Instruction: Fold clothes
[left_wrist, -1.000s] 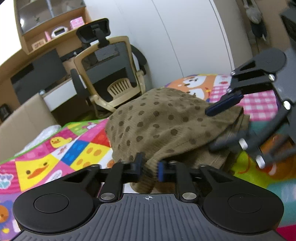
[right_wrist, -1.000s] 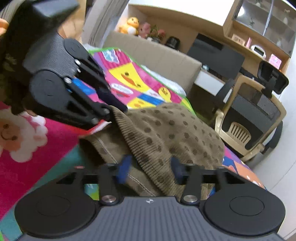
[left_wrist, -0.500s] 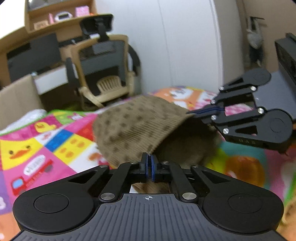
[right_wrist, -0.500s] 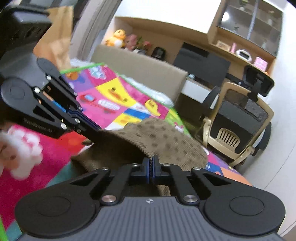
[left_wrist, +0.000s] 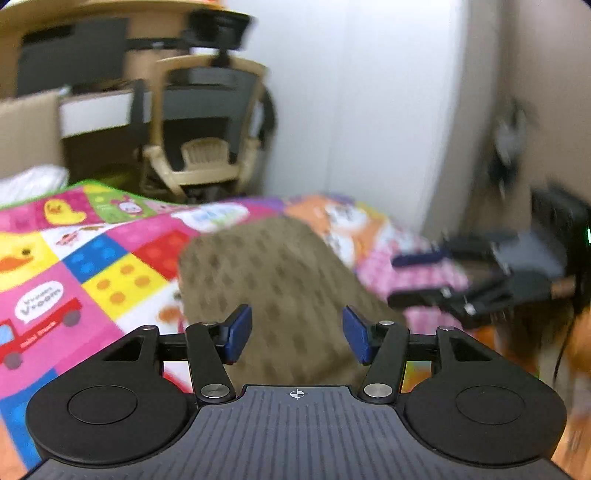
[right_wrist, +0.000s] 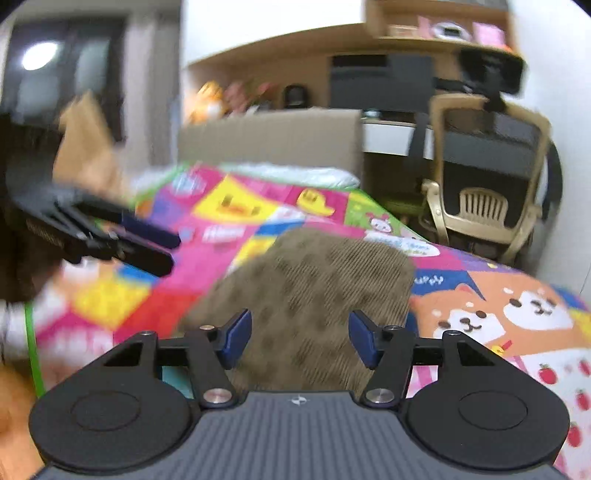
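Brown dotted corduroy garment is seen lying folded into a compact slab on the colourful cartoon play mat. Its ribbed surface is shown flat, with a squared far edge in the right wrist view.

Left claw is held spread wide above the near edge of the garment; nothing is gripped between its blue pads. Contact with the cloth cannot be told from this view. Right claw is likewise spread, positioned over the garment's near end, with nothing pinched.

Each claw is caught in the other's view: the right one at the right side of the left wrist view, the left one at the left side of the right wrist view, both blurred, both beside the garment and apart from it.

Beyond the mat, a beige mesh office chair is noted against a desk, with a dark monitor above and white wardrobe doors to one side.
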